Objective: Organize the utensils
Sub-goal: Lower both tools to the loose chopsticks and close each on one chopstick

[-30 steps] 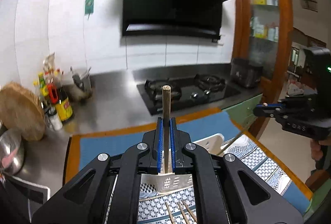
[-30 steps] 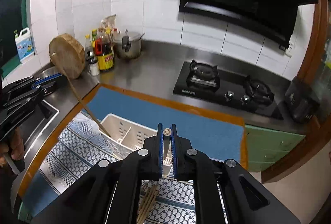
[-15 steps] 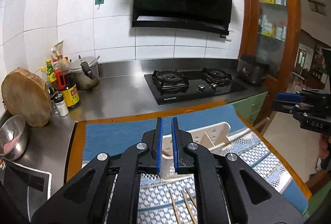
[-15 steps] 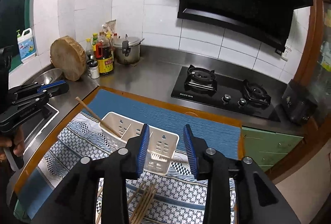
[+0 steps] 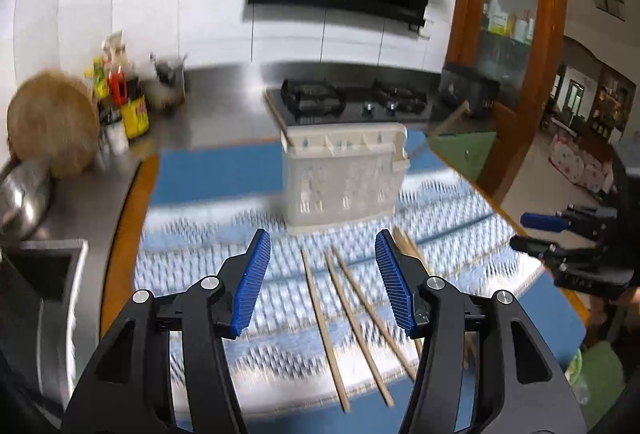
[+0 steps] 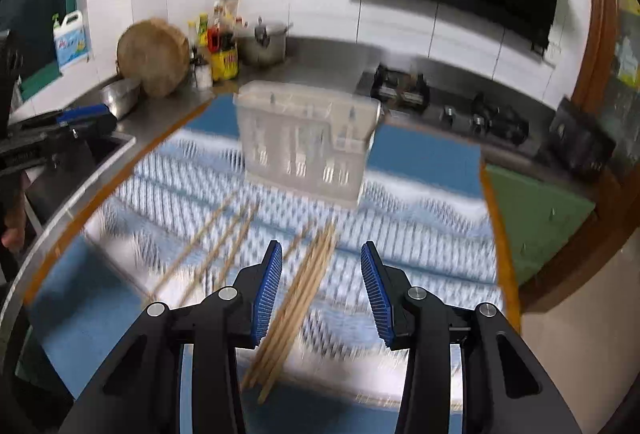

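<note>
A white slotted utensil holder (image 5: 344,177) stands on the blue patterned mat (image 5: 200,258); it also shows in the right wrist view (image 6: 306,141). Chopsticks lean out of it to the right (image 5: 448,123). Several wooden chopsticks (image 5: 352,318) lie loose on the mat in front of it, and a bundle (image 6: 296,310) lies in the right wrist view. My left gripper (image 5: 322,278) is open and empty above the loose chopsticks. My right gripper (image 6: 320,286) is open and empty above the bundle. Both views are motion-blurred.
A gas stove (image 5: 352,101) sits behind the mat. Sauce bottles (image 5: 124,101), a pot (image 6: 264,43), a round wooden board (image 5: 52,129) and a steel bowl (image 5: 20,201) stand at the back left. A sink (image 5: 44,274) lies left of the mat.
Both grippers released their chopsticks into the holder, opened wide, and dropped lower and back toward the loose chopsticks on the mat.
</note>
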`<state>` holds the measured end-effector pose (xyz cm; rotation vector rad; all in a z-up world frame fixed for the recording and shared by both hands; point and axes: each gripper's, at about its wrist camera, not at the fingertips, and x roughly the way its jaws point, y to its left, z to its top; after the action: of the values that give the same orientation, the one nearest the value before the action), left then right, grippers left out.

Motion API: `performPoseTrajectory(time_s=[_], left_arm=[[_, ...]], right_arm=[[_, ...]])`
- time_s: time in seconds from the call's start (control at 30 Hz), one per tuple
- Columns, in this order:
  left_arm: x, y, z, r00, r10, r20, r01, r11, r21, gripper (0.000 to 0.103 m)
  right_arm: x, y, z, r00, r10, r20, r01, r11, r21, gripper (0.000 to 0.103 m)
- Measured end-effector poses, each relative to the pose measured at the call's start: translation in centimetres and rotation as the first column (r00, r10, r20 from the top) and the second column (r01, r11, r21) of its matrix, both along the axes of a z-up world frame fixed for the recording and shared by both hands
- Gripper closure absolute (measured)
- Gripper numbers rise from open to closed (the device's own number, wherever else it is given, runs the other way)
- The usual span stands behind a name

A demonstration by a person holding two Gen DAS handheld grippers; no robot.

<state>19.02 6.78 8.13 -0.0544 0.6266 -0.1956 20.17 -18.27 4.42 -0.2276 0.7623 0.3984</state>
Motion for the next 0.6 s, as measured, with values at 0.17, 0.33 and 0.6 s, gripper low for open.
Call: performPoseTrajectory(time_s=[0.17,0.33,0.6], left_arm=[[-2.7,0.3,-3.8,0.999,0.020,-0.043,-0.022,0.999,-0.027,0.042],[-4.8,0.0,-7.1,0.996,0.032,-0.085,-0.034,0.999,-0.024,0.041],[-6.0,-1.7,-11.3,0.988,0.036,-0.152,-0.025,0.997,0.071,0.033]], right_arm=[[-3.5,0.0,-5.2,0.997,-0.004,-0.078,0.005,1.000,0.011,0.063],[-5.5,0.7,-9.0,0.994,-0.025,-0.108,0.024,1.000,-0.011,0.063],[-5.8,1.3,-11.8,0.991,-0.048,-0.126,0.044,0.998,-0.034,0.068]])
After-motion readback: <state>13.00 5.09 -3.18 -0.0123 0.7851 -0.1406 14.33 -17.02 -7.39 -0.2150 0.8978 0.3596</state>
